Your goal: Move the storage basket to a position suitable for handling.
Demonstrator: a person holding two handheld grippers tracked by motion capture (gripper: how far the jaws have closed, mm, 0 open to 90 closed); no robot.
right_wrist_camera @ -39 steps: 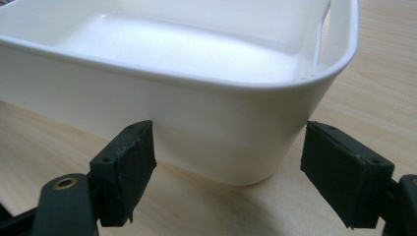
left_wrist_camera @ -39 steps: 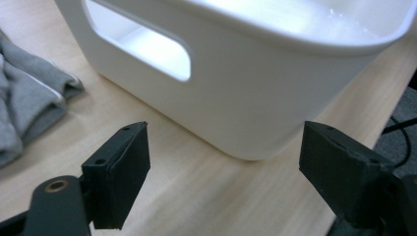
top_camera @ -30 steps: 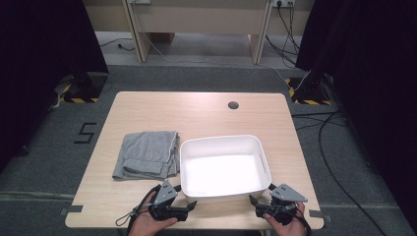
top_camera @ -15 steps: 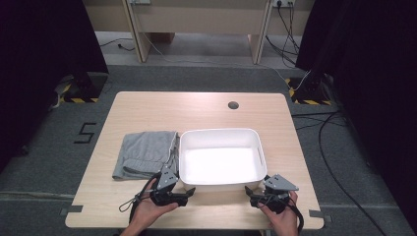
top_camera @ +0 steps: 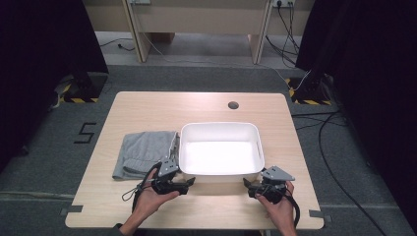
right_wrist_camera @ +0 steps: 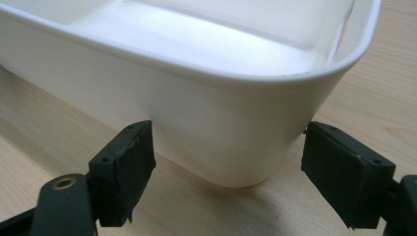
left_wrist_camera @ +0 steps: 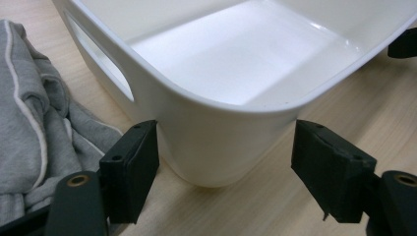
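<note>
An empty white plastic tub [top_camera: 219,129] with cut-out handles stands on the wooden table [top_camera: 147,108], just right of centre. A folded grey garment [top_camera: 142,152] lies against its left side. My left gripper [top_camera: 189,181] is open at the tub's near left corner [left_wrist_camera: 216,123], its jaws spread either side of that rounded corner. My right gripper [top_camera: 248,184] is open at the near right corner [right_wrist_camera: 255,123], jaws likewise straddling it. Neither pair of jaws is closed on the tub. The grey cloth [left_wrist_camera: 34,118] shows left of my left jaw.
A round cable hole [top_camera: 233,104] sits in the table's far half. A strip of bare wood runs along the table's front edge under my hands. Cables lie on the grey floor right of the table.
Both grippers have moved forward from the table's front edge up to the tub's near corners. The tub has shifted a little away from me.
</note>
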